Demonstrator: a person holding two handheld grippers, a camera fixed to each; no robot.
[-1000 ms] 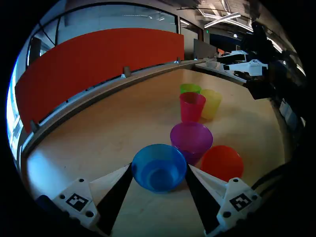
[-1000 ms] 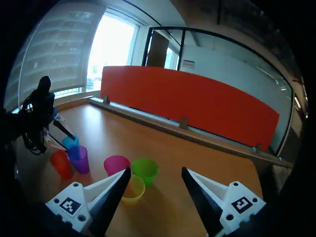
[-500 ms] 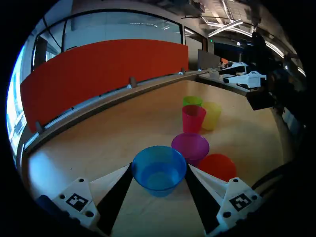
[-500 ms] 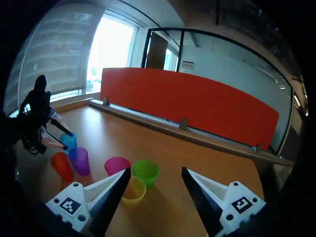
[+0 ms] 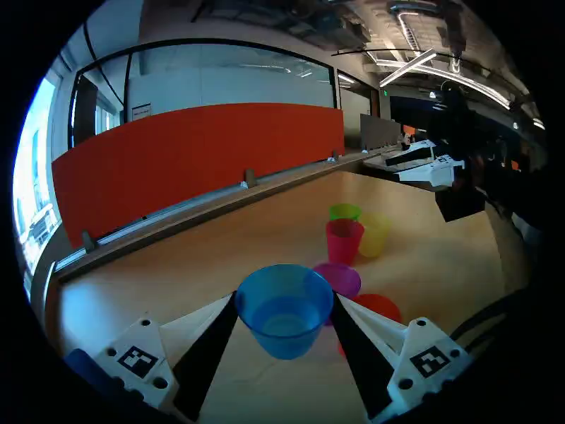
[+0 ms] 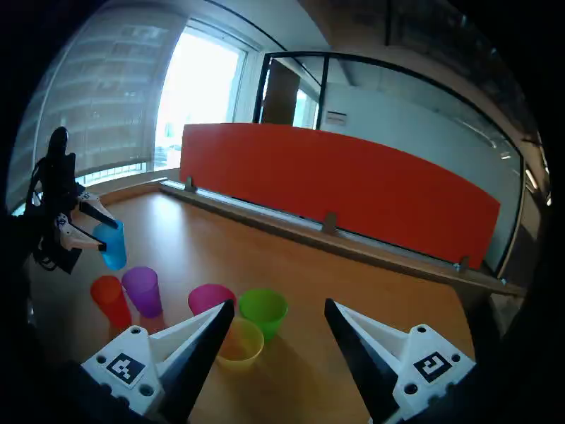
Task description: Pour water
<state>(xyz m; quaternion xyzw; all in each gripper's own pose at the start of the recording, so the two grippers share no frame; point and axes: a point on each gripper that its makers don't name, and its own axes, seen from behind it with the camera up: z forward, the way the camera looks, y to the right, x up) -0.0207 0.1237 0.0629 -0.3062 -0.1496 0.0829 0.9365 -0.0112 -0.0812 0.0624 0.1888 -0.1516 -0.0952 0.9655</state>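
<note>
**Blue cup pinched above the table**

The left gripper [image 5: 284, 300] pinches a translucent blue cup [image 5: 284, 316] by its smooth tapered sides, upright and clear of the pale wooden table [image 5: 212, 247]. A purple cup [image 5: 340, 277] and an orange cup [image 5: 378, 305] stand just beyond. The right gripper [image 6: 277, 305] hangs spread wide, gripping nothing.

This is an open-plan office. A long wooden tabletop [image 6: 212, 240] stretches ahead of the jaws, with an orange desk divider [image 6: 339, 184] fixed along its far edge. Glass partition walls [image 6: 424, 106] stand beyond the divider. A large window [image 6: 201, 92] is left of the right jaws. Strip ceiling lights [image 5: 413, 68] hang above further desks [image 5: 385, 159], right of the left jaws.
</note>
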